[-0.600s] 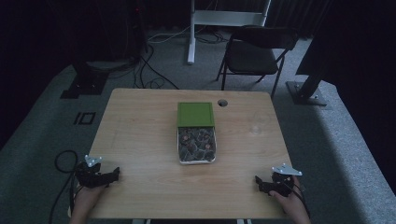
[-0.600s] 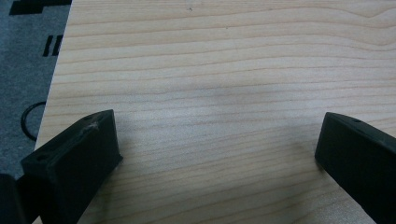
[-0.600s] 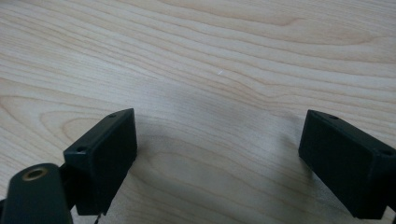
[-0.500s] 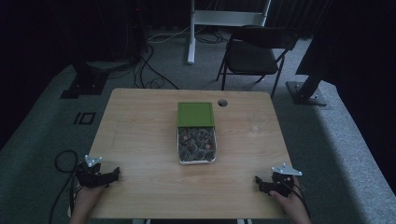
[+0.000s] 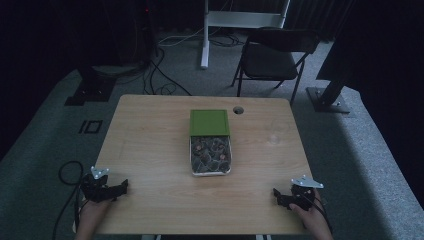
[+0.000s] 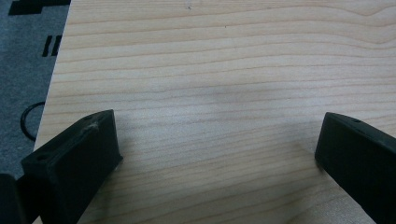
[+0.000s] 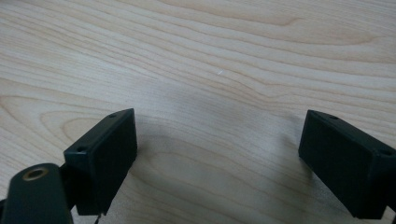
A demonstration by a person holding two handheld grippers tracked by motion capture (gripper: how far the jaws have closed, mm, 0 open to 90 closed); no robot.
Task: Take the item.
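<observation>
Left tool (image 5: pixel 120 187) parked low at the near left corner of the surface (image 5: pixel 150 145), jaws spread wide with nothing but bare wood grain between them in the left gripper view (image 6: pixel 217 154). Right tool (image 5: pixel 278 196) down at the near right corner, same deal: jaws wide apart, only wood between them in the right gripper view (image 7: pixel 217 154). Each held by a hand coming in from the near edge, left hand (image 5: pixel 91 212) and right hand (image 5: pixel 314 216), cables trailing off behind.

Clear tray (image 5: pixel 210 156) well ahead of both tools, roughly midway between them and farther out, around the middle of the surface. Packed with small mixed bits, brownish and grey, too small and dim to name. Green box (image 5: pixel 209 122) just beyond the tray from the tools, its near edge touching or overlapping the tray's far end, hard to tell which. Both well apart from either tool, nothing touched.

Round cable hole (image 5: pixel 238 109) in the wood just right of the green box, farther still. Off the far edge, a black folding chair (image 5: pixel 275 57) on the grey carpet, plus a white stand leg (image 5: pixel 205 35) and some loose cables (image 5: pixel 160 75).
</observation>
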